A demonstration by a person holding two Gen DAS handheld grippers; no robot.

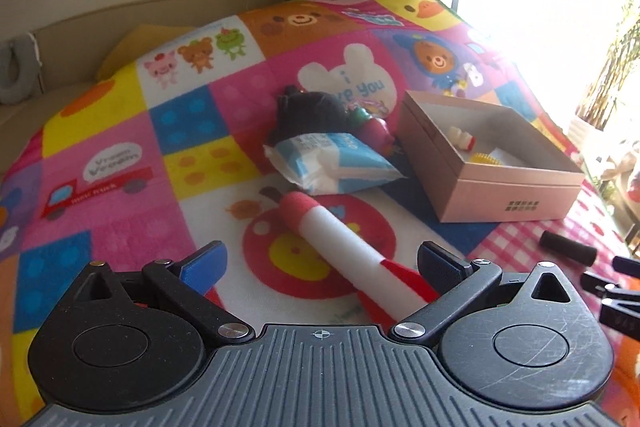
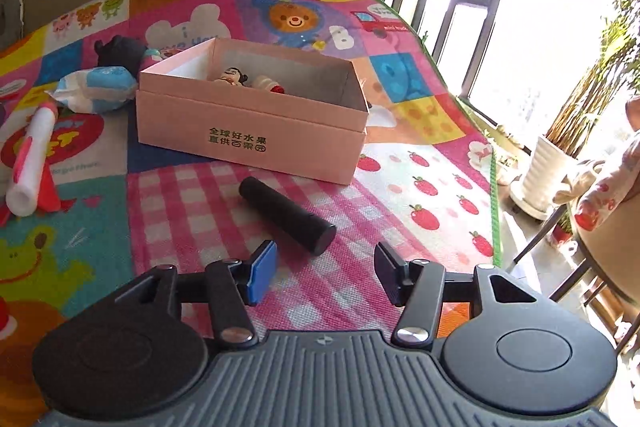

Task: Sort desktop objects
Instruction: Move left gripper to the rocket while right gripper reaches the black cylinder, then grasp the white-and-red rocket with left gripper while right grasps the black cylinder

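1. Right gripper [image 2: 326, 273]: jaws spread, nothing between the pads. Black tube [image 2: 289, 207] lies on the checked part of the mat [image 2: 420, 187], just ahead of the tips, not touched.
2. Left gripper [image 1: 322, 263]: jaws spread wide, foam rocket [image 1: 340, 247] lies diagonally between them, fins near the right pad. Pads don't look pressed on it, so we call it unheld.
3. Pink box [image 2: 248, 131] is open, a few small toys inside already; we take it as the drop target.
4. Tube job, we think: line the pads across the tube's short axis, come in low, close mid-length so it can't roll out.
5. Tissue pack [image 1: 332, 163] & dark plush [image 1: 308, 111] wait beside the box.
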